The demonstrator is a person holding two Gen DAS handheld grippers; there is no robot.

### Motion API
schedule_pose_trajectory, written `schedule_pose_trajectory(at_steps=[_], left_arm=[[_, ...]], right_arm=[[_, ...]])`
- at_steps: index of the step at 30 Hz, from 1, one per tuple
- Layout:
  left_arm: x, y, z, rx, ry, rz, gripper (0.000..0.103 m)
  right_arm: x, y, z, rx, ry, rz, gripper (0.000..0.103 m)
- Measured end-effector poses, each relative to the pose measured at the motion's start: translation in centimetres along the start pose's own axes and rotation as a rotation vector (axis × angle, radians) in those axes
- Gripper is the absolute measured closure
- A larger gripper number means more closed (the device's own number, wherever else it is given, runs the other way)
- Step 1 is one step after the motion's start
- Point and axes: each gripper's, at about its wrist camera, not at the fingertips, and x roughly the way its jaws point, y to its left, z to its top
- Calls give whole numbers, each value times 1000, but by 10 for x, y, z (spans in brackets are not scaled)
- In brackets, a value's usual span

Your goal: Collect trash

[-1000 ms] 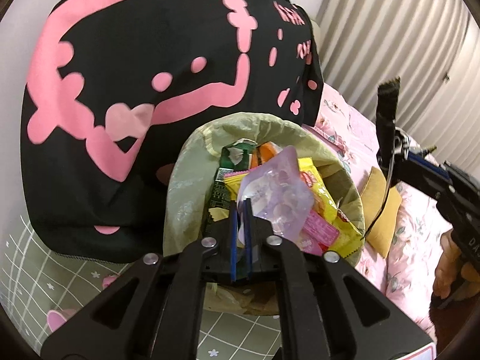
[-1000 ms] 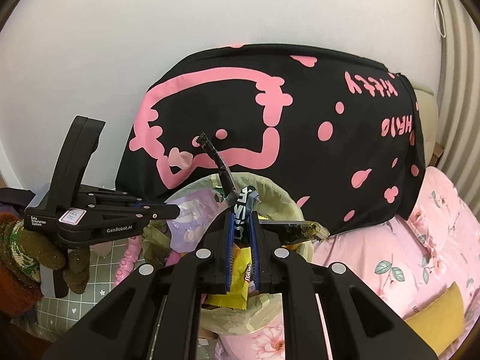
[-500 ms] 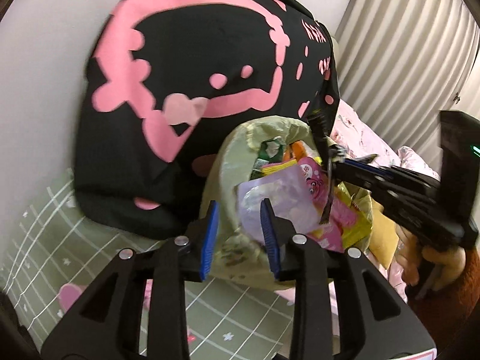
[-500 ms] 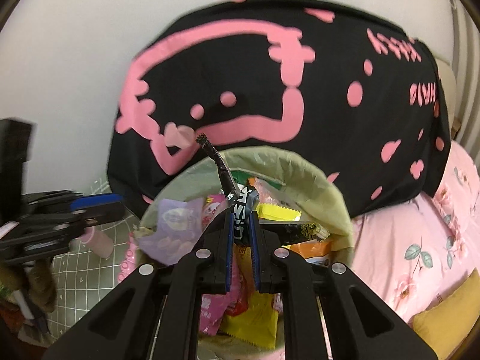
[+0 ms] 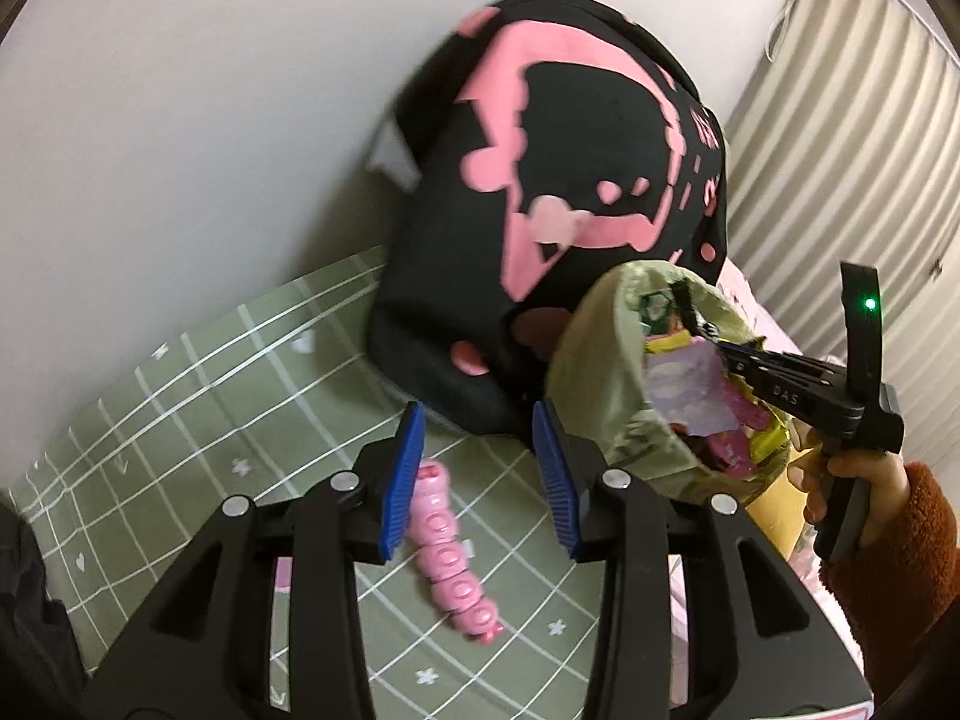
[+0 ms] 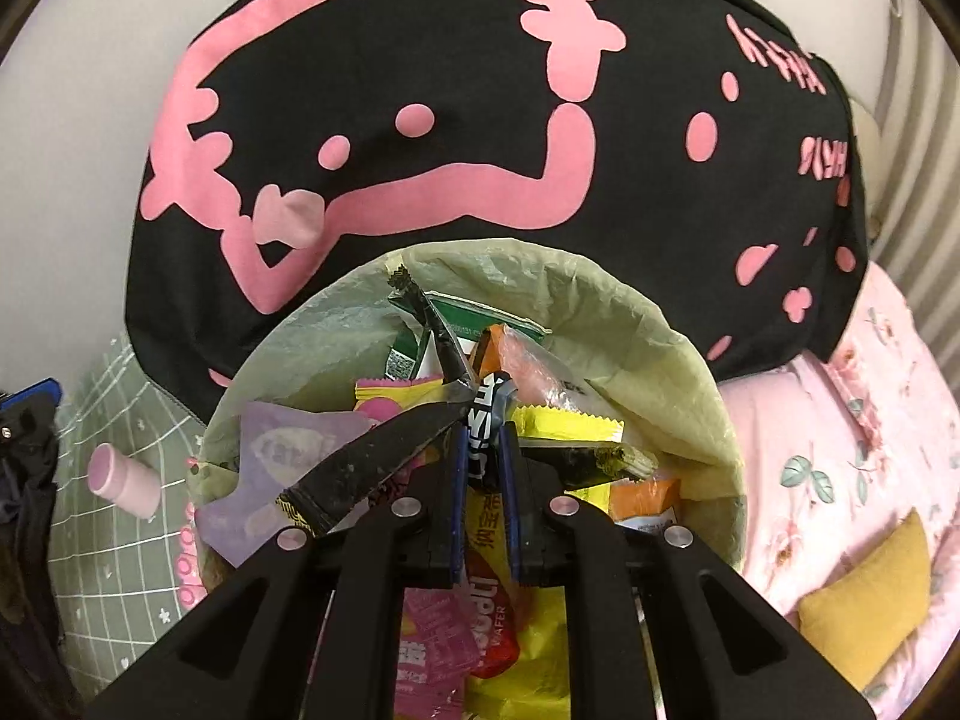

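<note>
The trash bin (image 5: 594,360) (image 6: 630,324) has a pale green liner and is full of colourful wrappers. A purple pouch (image 5: 684,384) (image 6: 282,450) lies on top at its left side. My right gripper (image 6: 483,444) (image 5: 714,342) is shut on a crumpled black wrapper (image 6: 360,468) (image 5: 684,300) and hangs low over the bin's mouth; the wrapper's ends stick out to the left, upward and to the right. My left gripper (image 5: 477,420) is left of the bin over the green sheet. Its jaws are opening, with nothing between them.
A big black pillow with pink print (image 5: 570,180) (image 6: 480,90) leans on the wall behind the bin. A pink beaded toy (image 5: 453,564) and a pink bottle (image 6: 120,477) lie on the green checked sheet (image 5: 210,420). Pink floral bedding (image 6: 840,420) and a yellow cushion (image 6: 864,618) are to the right.
My left gripper let go of the purple pouch in the bin, opened and swung left off the bin. My right gripper came down over the bin, still holding the black wrapper.
</note>
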Motion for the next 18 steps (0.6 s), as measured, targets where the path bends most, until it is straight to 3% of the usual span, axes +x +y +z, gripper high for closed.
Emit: schedule_pose_trajectory(at_steps=[2, 4, 6, 12, 18], left_arm=[[-2, 11, -1, -16, 0, -9, 64], [-2, 21, -2, -29, 2, -20, 64], [-2, 30, -2, -40, 0, -26, 64], [-6, 43, -7, -74, -37, 3, 61], [-17, 44, -30, -143, -77, 65, 43]], right_arm=[[-5, 6, -1, -11, 5, -42, 86], [-12, 11, -2, -18, -3, -79, 68], [-20, 13, -3, -16, -17, -110, 64], [-52, 15, -4, 15, -116, -178, 64], [-92, 16, -19, 54, -224, -89, 64]])
